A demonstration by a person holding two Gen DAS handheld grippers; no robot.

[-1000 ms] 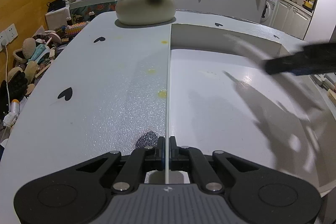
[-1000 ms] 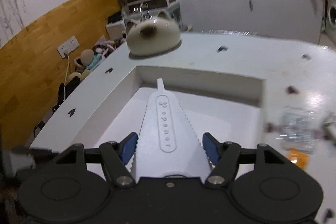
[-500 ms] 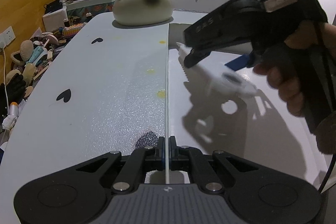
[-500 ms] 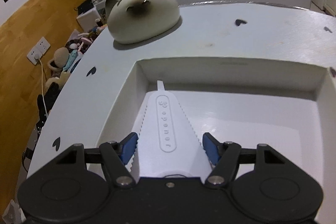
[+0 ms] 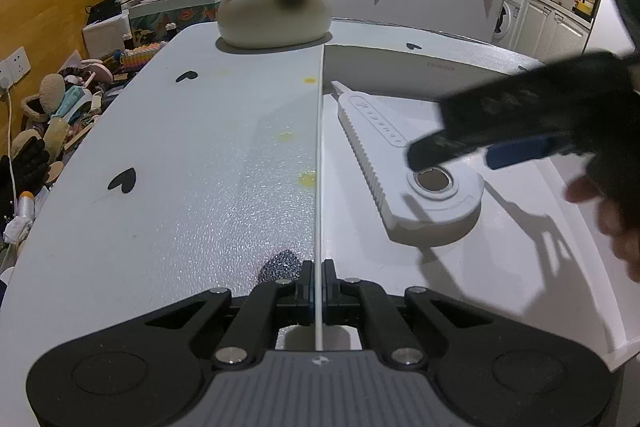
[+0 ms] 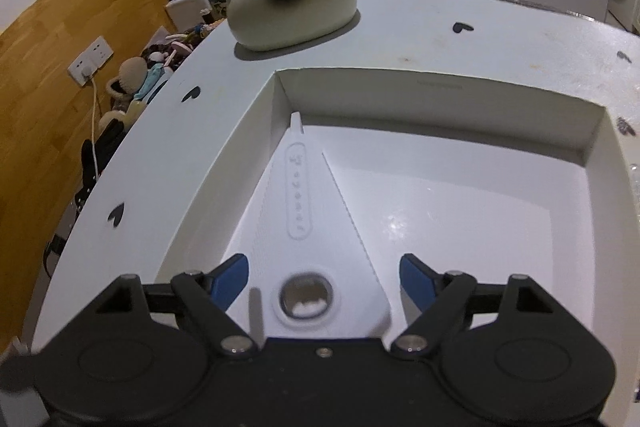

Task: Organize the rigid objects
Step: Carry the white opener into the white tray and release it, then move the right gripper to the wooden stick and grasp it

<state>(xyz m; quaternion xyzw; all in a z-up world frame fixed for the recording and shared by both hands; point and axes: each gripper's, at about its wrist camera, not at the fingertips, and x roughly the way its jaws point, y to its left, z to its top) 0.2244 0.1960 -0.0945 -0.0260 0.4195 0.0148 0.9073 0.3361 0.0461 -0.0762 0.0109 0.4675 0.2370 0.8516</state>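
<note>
A white plastic opener (image 6: 304, 227) with toothed edges and a round metal disc lies flat inside the white box (image 6: 440, 95), along its left wall; it also shows in the left wrist view (image 5: 384, 155). My right gripper (image 6: 323, 279) is open, its blue pads apart on either side of the opener's wide end, not touching it. In the left wrist view the right gripper (image 5: 480, 143) hovers just above the opener. My left gripper (image 5: 316, 287) is shut on the thin left wall of the white box (image 5: 319, 163).
A cream cat-shaped ceramic pot (image 6: 290, 13) stands on the white table (image 6: 420, 31) behind the box; it also shows in the left wrist view (image 5: 276, 9). Black heart stickers mark the tabletop. Clutter lies on the floor at the left (image 5: 48, 123).
The right gripper lowered the opener into the box and opened, releasing it on the box floor. The left gripper stayed shut on the box wall.
</note>
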